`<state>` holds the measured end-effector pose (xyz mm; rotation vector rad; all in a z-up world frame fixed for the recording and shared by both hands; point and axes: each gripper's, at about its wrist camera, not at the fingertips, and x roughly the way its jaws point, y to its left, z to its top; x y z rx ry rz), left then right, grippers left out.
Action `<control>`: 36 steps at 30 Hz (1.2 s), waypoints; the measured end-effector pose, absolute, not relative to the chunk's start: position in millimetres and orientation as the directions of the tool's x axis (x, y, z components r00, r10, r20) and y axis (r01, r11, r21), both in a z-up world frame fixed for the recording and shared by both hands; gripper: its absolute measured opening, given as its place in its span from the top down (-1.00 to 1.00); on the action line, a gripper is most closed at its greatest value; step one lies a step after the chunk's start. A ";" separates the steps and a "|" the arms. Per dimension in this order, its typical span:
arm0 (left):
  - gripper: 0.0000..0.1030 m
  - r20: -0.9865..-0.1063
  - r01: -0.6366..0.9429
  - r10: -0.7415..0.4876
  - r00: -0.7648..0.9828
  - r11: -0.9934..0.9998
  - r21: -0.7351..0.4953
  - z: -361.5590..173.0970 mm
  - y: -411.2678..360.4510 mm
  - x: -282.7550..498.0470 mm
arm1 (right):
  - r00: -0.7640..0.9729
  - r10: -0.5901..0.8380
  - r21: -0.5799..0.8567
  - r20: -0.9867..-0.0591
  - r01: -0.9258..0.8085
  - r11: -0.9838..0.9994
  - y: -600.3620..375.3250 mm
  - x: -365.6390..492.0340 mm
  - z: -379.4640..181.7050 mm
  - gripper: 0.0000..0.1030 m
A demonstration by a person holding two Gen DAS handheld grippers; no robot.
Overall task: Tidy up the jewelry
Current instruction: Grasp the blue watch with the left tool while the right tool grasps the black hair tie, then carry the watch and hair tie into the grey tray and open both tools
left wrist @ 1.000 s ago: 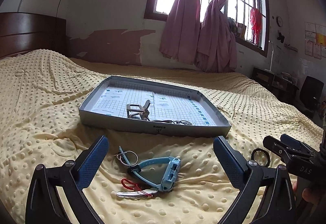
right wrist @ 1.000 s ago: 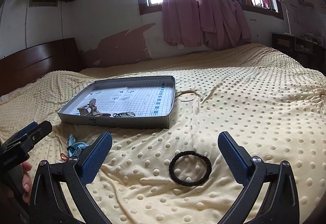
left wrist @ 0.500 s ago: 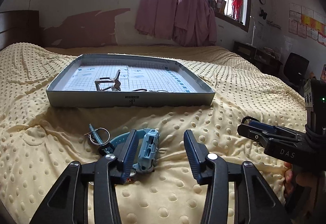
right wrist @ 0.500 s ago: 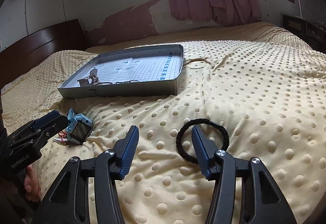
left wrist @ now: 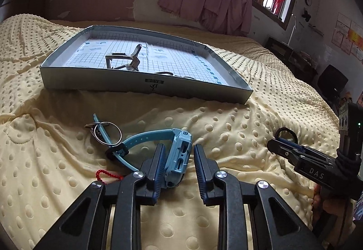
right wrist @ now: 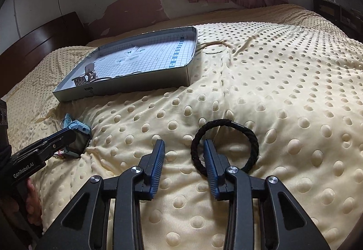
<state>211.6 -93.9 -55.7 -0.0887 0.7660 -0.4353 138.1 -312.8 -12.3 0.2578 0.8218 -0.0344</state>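
Note:
A light blue watch [left wrist: 179,157] lies on the yellow dotted blanket. My left gripper [left wrist: 178,154] is partly open with its fingers on either side of the watch case; the left finger touches it and a gap shows on the right. A metal ring [left wrist: 106,134] and a red cord [left wrist: 106,174] lie beside the watch. A black braided hair tie [right wrist: 224,143] lies on the blanket. My right gripper [right wrist: 183,147] is partly open, with its right finger [right wrist: 211,159] inside the loop and the left rim between the fingers. The grey tray [left wrist: 145,85] holds a hair clip [left wrist: 127,61].
The tray [right wrist: 136,88] also holds a thin black band [left wrist: 168,74]. Another thin ring [right wrist: 215,49] lies on the blanket to the right of the tray. A dark headboard [right wrist: 40,45] stands at the far left. Curtains and a window are behind the bed.
Both grippers have moved down and forward and narrowed from wide open. The left now straddles the watch case; the right now straddles the hair tie's rim.

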 end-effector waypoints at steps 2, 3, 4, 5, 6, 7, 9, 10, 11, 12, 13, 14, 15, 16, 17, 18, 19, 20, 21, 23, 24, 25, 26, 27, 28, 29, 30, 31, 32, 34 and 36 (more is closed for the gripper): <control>0.60 -0.657 0.349 -0.405 0.635 0.910 -0.223 -55.3 -96.7 211.6 | 0.680 0.072 0.217 -0.730 0.131 0.967 -313.1 138.7 -13.4 0.56; 0.62 -0.658 0.350 -0.401 0.637 0.911 -0.216 -54.3 -98.1 211.0 | 0.679 0.075 0.221 -0.730 0.131 0.967 -313.8 139.2 -14.0 0.63; 0.63 -0.657 0.352 -0.397 0.641 0.913 -0.208 -52.8 -99.5 210.1 | 0.679 0.082 0.226 -0.730 0.126 0.966 -314.0 139.4 -14.5 0.79; 0.64 -0.655 0.355 -0.397 0.643 0.912 -0.204 -51.1 -100.2 209.4 | 0.679 0.088 0.230 -0.728 0.121 0.966 -313.5 139.6 -14.6 0.90; 0.65 -0.653 0.361 -0.400 0.643 0.911 -0.201 -49.1 -99.9 208.3 | 0.684 0.091 0.230 -0.723 0.115 0.966 -312.8 138.9 -13.9 0.90; 0.67 -0.646 0.372 -0.410 0.644 0.906 -0.204 -46.4 -100.7 206.2 | 0.689 0.095 0.231 -0.718 0.107 0.967 -312.1 138.1 -12.7 0.90; 0.68 -0.626 0.403 -0.447 0.640 0.888 -0.222 -40.2 -99.3 201.6 | 0.706 0.119 0.245 -0.698 0.079 0.966 -310.0 135.4 -8.7 0.90; 0.68 -0.609 0.428 -0.478 0.633 0.872 -0.239 -36.3 -99.1 197.7 | 0.716 0.129 0.249 -0.687 0.065 0.966 -308.6 133.5 -5.6 0.90; 0.68 -0.594 0.450 -0.506 0.625 0.856 -0.256 -33.2 -97.4 195.1 | 0.728 0.141 0.252 -0.671 0.046 0.967 -306.0 131.0 -1.6 0.90; 0.68 -0.580 0.468 -0.531 0.617 0.841 -0.272 -30.0 -96.9 191.7 | 0.740 0.147 0.250 -0.657 0.029 0.968 -303.4 128.6 2.8 0.90; 0.68 -0.572 0.480 -0.549 0.610 0.830 -0.284 -27.5 -96.6 189.0 | 0.750 0.157 0.248 -0.643 0.011 0.969 -300.1 126.3 7.2 0.90; 0.68 -0.567 0.491 -0.564 0.600 0.820 -0.294 -25.3 -96.5 187.2 | 0.757 0.181 0.259 -0.628 -0.016 0.966 -296.3 124.4 11.1 0.91; 0.68 -0.564 0.500 -0.576 0.592 0.811 -0.304 -23.4 -96.3 186.4 | 0.760 0.198 0.263 -0.619 -0.036 0.964 -292.1 123.2 14.7 0.91; 0.68 -0.561 0.506 -0.586 0.585 0.804 -0.312 -21.3 -96.3 185.7 | 0.762 0.210 0.260 -0.613 -0.057 0.964 -287.1 122.4 17.9 0.91; 0.68 -0.559 0.510 -0.594 0.578 0.798 -0.320 -19.5 -96.6 185.6 | 0.764 0.221 0.254 -0.606 -0.077 0.964 -282.2 122.0 21.4 0.91; 0.68 -0.555 0.515 -0.605 0.571 0.790 -0.332 -17.3 -95.9 185.8 | 0.767 0.231 0.251 -0.599 -0.094 0.963 -277.8 121.4 24.8 0.91; 0.68 -0.548 0.518 -0.617 0.565 0.782 -0.347 -13.8 -94.7 186.8 | 0.768 0.244 0.254 -0.593 -0.110 0.961 -274.7 121.3 28.4 0.91; 0.68 -0.539 0.520 -0.630 0.559 0.772 -0.364 -9.9 -93.9 188.1 | 0.768 0.260 0.261 -0.585 -0.125 0.957 -272.3 122.2 32.2 0.91; 0.68 -0.529 0.522 -0.643 0.554 0.763 -0.381 -5.8 -92.1 189.9 | 0.770 0.272 0.264 -0.577 -0.139 0.954 -270.5 123.7 36.2 0.91; 0.68 -0.507 0.519 -0.666 0.548 0.746 -0.419 3.1 -86.6 197.0 | 0.778 0.274 0.252 -0.566 -0.154 0.955 -267.8 127.3 45.2 0.91; 0.68 -0.495 0.517 -0.683 0.537 0.730 -0.447 7.0 -83.6 201.9 | 0.782 0.275 0.248 -0.559 -0.159 0.956 -267.6 129.7 49.2 0.91; 0.68 -0.482 0.513 -0.697 0.531 0.717 -0.472 11.2 -80.1 207.0 | 0.785 0.279 0.248 -0.553 -0.164 0.955 -267.9 132.9 52.9 0.91; 0.68 -0.472 0.508 -0.709 0.524 0.705 -0.495 14.3 -76.9 212.6 | 0.787 0.285 0.252 -0.547 -0.170 0.953 -268.9 137.1 56.8 0.91; 0.68 -0.466 0.501 -0.721 0.513 0.693 -0.519 16.3 -73.7 219.0 | 0.789 0.290 0.256 -0.542 -0.174 0.951 -269.0 141.7 60.0 0.91; 0.68 -0.459 0.493 -0.728 0.510 0.684 -0.537 18.3 -70.9 224.2 | 0.790 0.293 0.259 -0.538 -0.176 0.950 -269.3 146.3 63.0 0.91; 0.68 -0.454 0.488 -0.731 0.509 0.680 -0.547 19.7 -68.8 228.6 | 0.793 0.295 0.258 -0.534 -0.179 0.949 -269.4 150.5 65.9 0.91; 0.68 -0.455 0.485 -0.734 0.504 0.676 -0.554 20.7 -67.4 233.5 | 0.795 0.294 0.251 -0.531 -0.184 0.950 -268.1 154.2 68.5 0.91; 0.68 -0.458 0.481 -0.730 0.507 0.681 -0.553 21.2 -66.7 237.3 | 0.795 0.294 0.244 -0.531 -0.189 0.951 -266.6 158.0 70.1 0.91; 0.68 -0.463 0.480 -0.719 0.519 0.693 -0.538 22.4 -66.3 240.1 | 0.794 0.296 0.240 -0.530 -0.194 0.951 -265.4 161.9 71.2 0.91; 0.68 -0.474 0.480 -0.697 0.538 0.716 -0.507 24.6 -65.7 245.7 | 0.791 0.298 0.227 -0.534 -0.205 0.952 -261.2 168.4 71.9 0.91; 0.68 -0.473 0.480 -0.690 0.547 0.722 -0.498 25.7 -63.6 252.0 | 0.790 0.291 0.199 -0.540 -0.216 0.956 -255.7 174.8 72.1 0.91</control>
